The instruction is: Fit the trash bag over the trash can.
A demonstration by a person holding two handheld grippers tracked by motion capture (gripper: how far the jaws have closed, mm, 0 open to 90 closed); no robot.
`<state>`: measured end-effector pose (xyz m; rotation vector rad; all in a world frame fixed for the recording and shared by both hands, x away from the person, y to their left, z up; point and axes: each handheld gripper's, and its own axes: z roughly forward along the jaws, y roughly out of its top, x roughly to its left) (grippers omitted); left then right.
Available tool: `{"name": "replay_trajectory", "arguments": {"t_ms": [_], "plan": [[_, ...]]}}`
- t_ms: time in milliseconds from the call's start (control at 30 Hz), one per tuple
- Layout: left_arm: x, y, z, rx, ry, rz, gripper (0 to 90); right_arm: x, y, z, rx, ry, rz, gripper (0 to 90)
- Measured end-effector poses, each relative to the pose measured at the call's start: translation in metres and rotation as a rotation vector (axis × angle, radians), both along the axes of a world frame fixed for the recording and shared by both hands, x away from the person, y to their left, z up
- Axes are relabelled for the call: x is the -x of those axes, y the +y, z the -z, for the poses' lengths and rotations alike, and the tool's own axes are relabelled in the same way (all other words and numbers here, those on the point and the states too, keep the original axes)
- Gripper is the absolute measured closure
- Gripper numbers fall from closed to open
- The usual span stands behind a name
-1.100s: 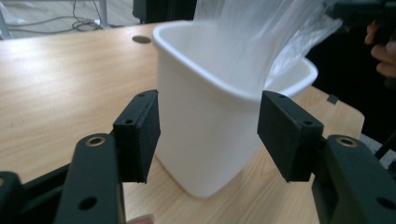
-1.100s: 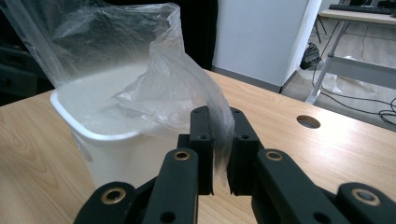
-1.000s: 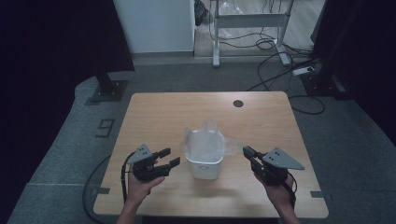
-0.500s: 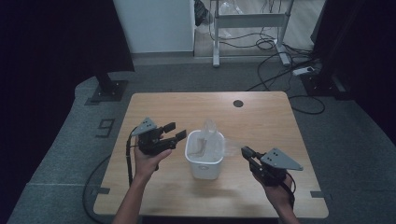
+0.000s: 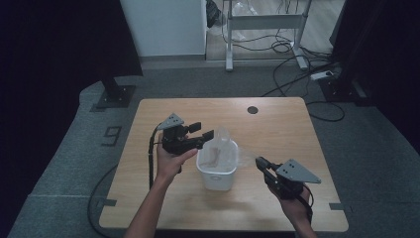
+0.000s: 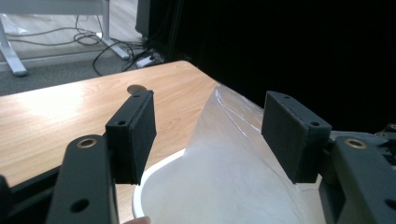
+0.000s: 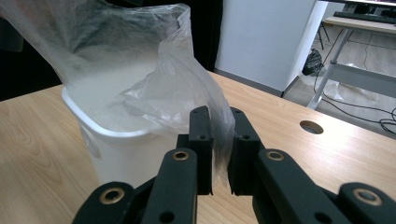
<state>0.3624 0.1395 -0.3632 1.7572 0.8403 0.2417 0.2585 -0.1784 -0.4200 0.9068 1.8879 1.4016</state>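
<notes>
A white bin [image 5: 216, 173] holds a clear, slightly milky plastic bag [image 7: 154, 88]. Both grippers' jaws are matte black. The table [image 5: 277, 129] is light wood grain; the floor looks grey.

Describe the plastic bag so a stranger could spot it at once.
Start at the wooden table; near its middle stands a small white bin. The plastic bag sits in it, rising above the rim. It is thin, see-through and crinkled, and the right gripper pinches one edge.

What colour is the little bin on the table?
White. The bin shows best in the right gripper view, with a clear bag in it.
</notes>
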Motion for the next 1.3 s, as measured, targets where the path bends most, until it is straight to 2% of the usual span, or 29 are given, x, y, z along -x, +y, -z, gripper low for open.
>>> {"name": "replay_trajectory", "arguments": {"t_ms": [100,267,367,433,500,667,800,833,900,1067,1300], "plan": [[0.0,-0.004,0.003,-0.024,0.0,-0.003,35.6,0.0,0.001,0.0,0.004,-0.003,-0.003,80.7],[0.004,-0.009,0.01,-0.073,-0.009,0.002,42.5,0.0,0.003,0.0,0.015,-0.012,-0.001,80.0],[0.006,-0.012,0.015,-0.089,-0.007,0.019,51.1,0.001,0.003,-0.002,0.016,-0.017,0.001,79.6],[0.007,-0.015,0.018,-0.095,-0.006,0.03,53.6,0.002,0.003,-0.003,0.017,-0.02,0.001,79.3],[0.01,-0.019,0.019,-0.109,-0.022,0.035,58.5,0.002,0.003,-0.004,0.019,-0.024,0.001,79.0],[0.013,-0.025,0.024,-0.129,-0.031,0.054,71.0,0.003,0.003,-0.005,0.018,-0.029,0.002,78.2],[0.014,-0.026,0.028,-0.133,-0.032,0.06,80.1,0.004,0.001,-0.005,0.016,-0.03,0.008,76.3],[0.014,-0.025,0.03,-0.129,-0.031,0.063,83.0,0.006,-0.001,-0.007,0.011,-0.037,0.019,73.3],[0.014,-0.024,0.03,-0.128,-0.031,0.063,85.1,0.007,-0.002,-0.008,0.006,-0.044,0.025,71.6],[0.014,-0.021,0.031,-0.108,-0.03,0.061,87.1,0.015,-0.001,-0.023,-0.018,-0.086,0.006,65.9],[0.017,-0.017,0.033,-0.094,-0.033,0.049,88.7,0.018,0.007,-0.029,-0.026,-0.113,-0.001,61.4]]}}
